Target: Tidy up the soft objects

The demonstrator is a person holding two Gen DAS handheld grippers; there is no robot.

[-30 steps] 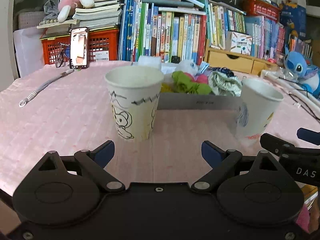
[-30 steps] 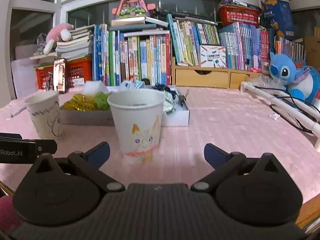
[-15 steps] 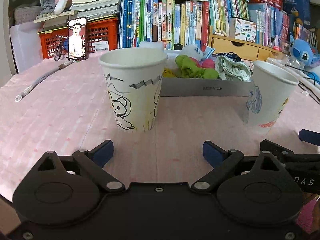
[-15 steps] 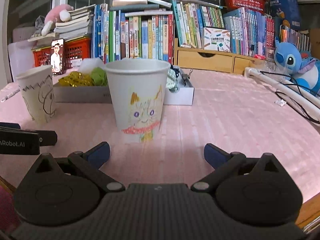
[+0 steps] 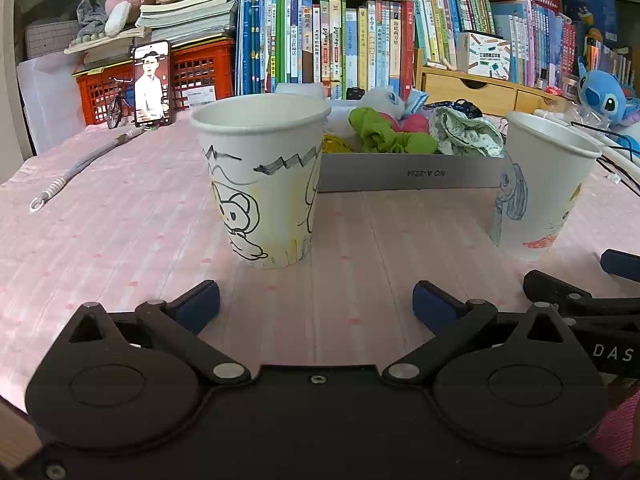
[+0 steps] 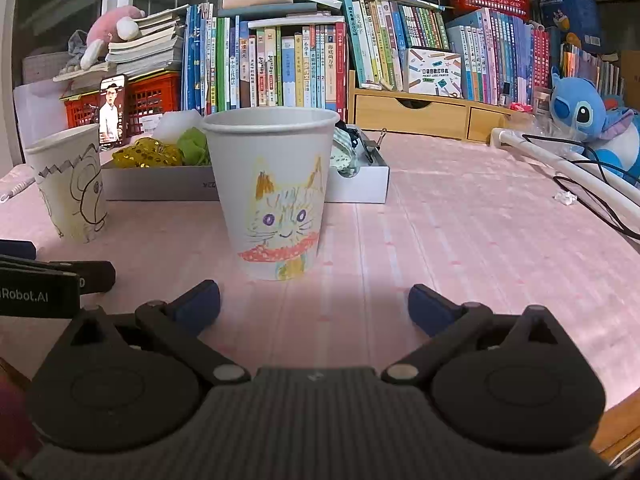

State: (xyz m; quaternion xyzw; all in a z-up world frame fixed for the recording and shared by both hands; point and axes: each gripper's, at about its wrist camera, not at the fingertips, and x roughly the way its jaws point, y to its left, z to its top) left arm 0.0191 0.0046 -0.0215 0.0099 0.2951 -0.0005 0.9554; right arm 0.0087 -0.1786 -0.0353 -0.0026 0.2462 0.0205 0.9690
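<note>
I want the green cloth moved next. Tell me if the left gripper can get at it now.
Probably not straight on: the bear cup stands between the open, empty left gripper and the green cloth in the box.

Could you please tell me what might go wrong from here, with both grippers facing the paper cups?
1. The cups look empty and light; a nudge from the open left gripper or right gripper could tip them.
2. The soft items lie heaped in the box behind the cups, so reaching over might knock a cup.
3. The grippers sit close side by side and could collide.
</note>
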